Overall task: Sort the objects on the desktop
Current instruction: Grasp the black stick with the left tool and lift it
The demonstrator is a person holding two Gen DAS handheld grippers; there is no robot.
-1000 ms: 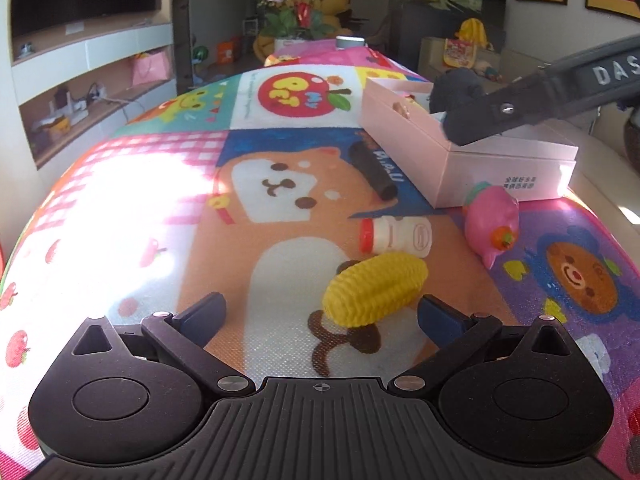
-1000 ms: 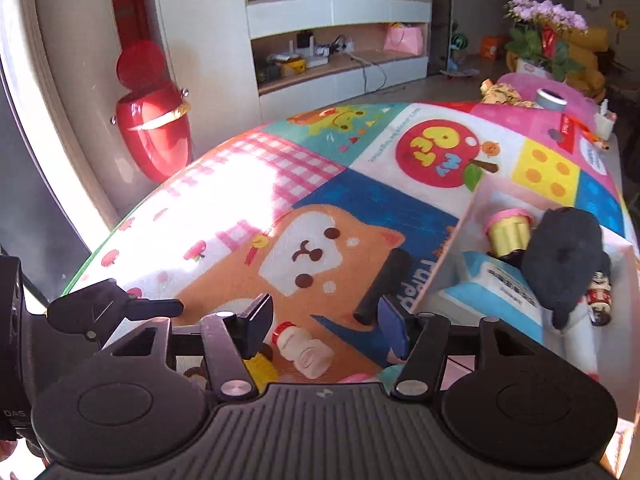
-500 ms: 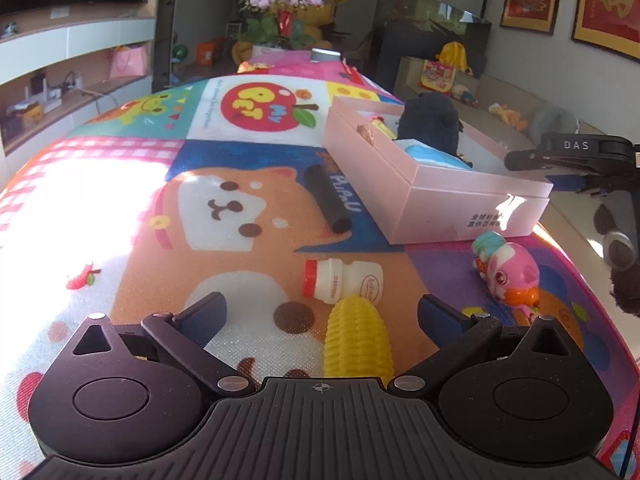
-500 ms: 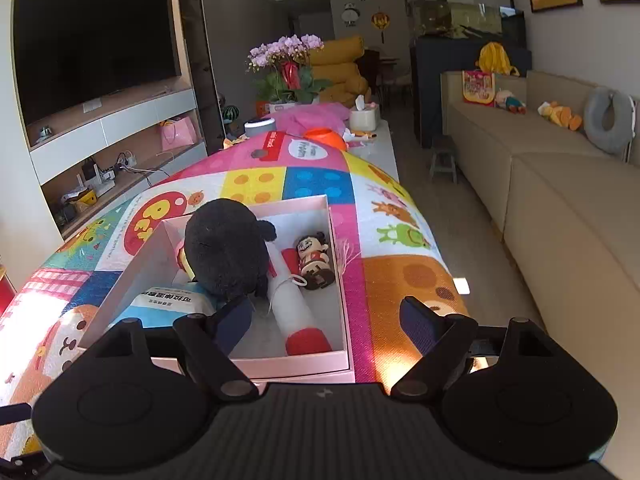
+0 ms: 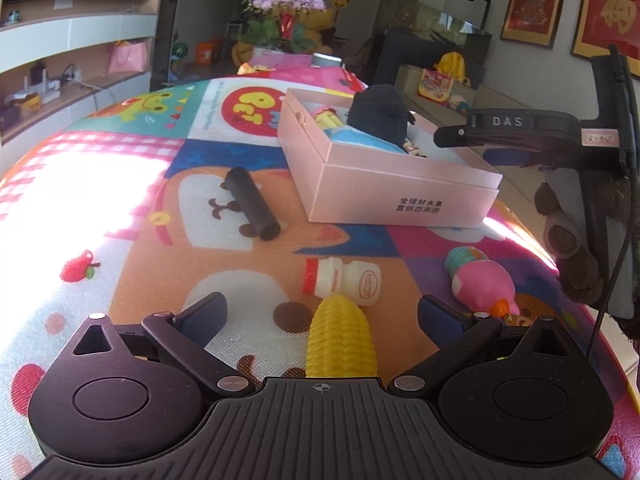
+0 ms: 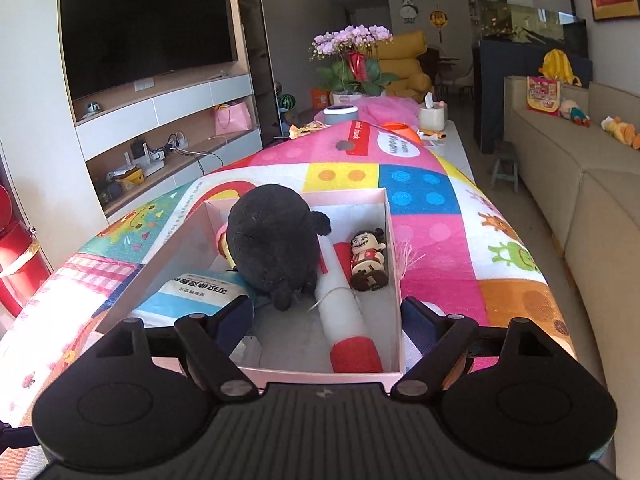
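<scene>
My left gripper (image 5: 322,312) is open low over the mat. A yellow toy corn (image 5: 340,340) lies between its fingers, touching neither pad. Just beyond lie a small milk bottle (image 5: 342,282), a pink pig toy (image 5: 484,284) and a black cylinder (image 5: 252,204). The pink box (image 5: 384,168) holds a black plush (image 6: 276,240), a white marker with a red cap (image 6: 344,320), a figurine (image 6: 368,260) and a blue-white packet (image 6: 200,296). My right gripper (image 6: 328,312) hangs open and empty over the box's near end. The box's right wall (image 6: 394,272) stands between its fingers.
The colourful mat (image 5: 120,208) covers a long table. Its far end carries a speaker (image 6: 340,114), a tissue holder (image 6: 432,116) and pink orchids (image 6: 352,64). A sofa (image 6: 580,200) runs along the right, a TV shelf (image 6: 160,120) along the left. A gloved hand (image 5: 576,240) grips the right tool.
My right gripper swung from the box's long side to its end and opened wider. The black plush stays in the box. The corn now lies lengthwise, closer between my left fingers.
</scene>
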